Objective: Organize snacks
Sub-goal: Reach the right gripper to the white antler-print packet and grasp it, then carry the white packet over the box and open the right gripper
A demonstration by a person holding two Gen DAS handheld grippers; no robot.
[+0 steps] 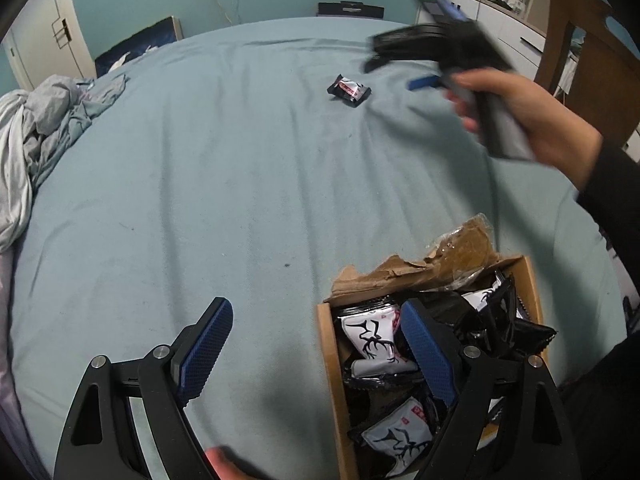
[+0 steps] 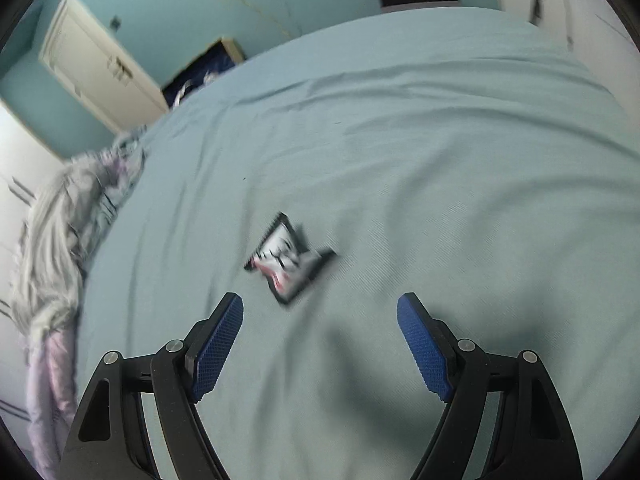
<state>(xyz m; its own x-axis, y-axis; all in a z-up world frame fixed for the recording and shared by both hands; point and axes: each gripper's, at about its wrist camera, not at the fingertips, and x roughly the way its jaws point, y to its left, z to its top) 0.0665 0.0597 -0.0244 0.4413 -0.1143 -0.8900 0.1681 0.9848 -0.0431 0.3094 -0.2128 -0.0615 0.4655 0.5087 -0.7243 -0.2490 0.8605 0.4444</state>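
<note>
The bed (image 1: 240, 160) is being used as the work surface; the cardboard box (image 1: 332, 380), at five o'clock in the left wrist view, is being cut off by the frame. The lone snack packet (image 2: 290, 258), lying at twelve o'clock ahead of the right gripper (image 2: 320, 340), is being judged light, crinkly and slippery, best pinched across its flat middle. Its print is being lost to blur. Both jaws are being held wide apart, nothing between them; the left gripper (image 1: 316, 348) is straddling the box's near wall.
</note>
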